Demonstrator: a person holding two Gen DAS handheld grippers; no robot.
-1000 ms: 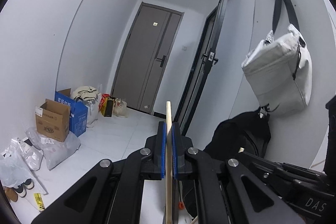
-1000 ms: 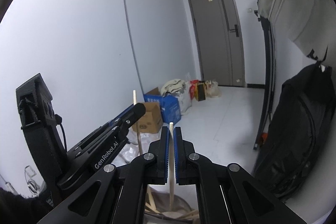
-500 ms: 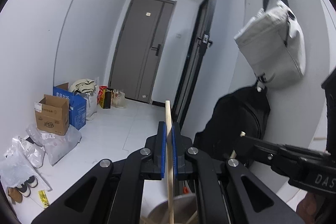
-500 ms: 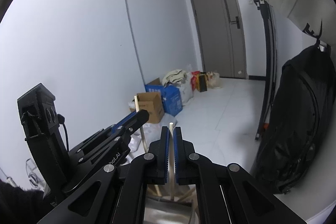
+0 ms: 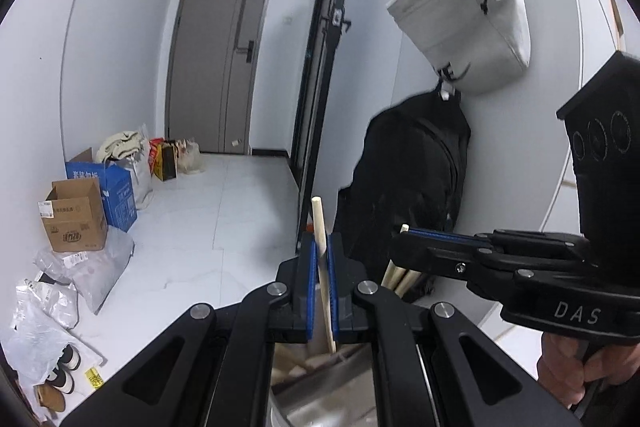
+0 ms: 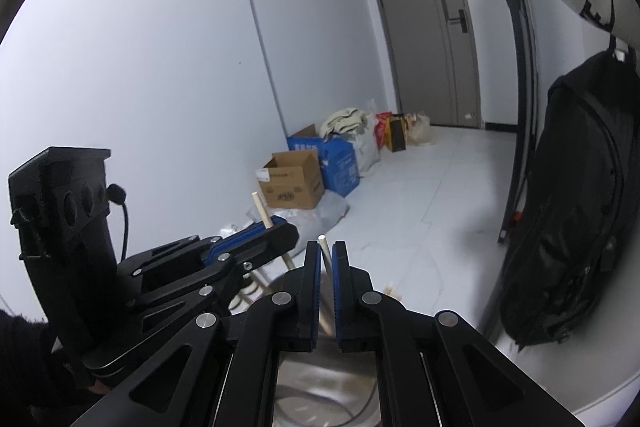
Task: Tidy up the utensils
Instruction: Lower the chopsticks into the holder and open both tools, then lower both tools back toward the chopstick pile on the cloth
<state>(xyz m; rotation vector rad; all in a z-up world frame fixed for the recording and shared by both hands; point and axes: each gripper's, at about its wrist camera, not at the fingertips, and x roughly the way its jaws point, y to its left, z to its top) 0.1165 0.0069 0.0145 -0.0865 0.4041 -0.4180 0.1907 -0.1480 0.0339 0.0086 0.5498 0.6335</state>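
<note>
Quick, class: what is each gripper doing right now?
Left gripper: shut on a wooden chopstick.
Right gripper: shut on another wooden stick.

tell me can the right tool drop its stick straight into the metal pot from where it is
Probably yes: the right tool holds its wooden stick upright directly over the metal pot, nothing between; the left tool sits off to the side.

Both wrist cameras look along their own fingers toward the grey door (image 5: 224, 55) at 12 o'clock, close over the metal container (image 6: 320, 387), side by side, sharing the hallway.
</note>
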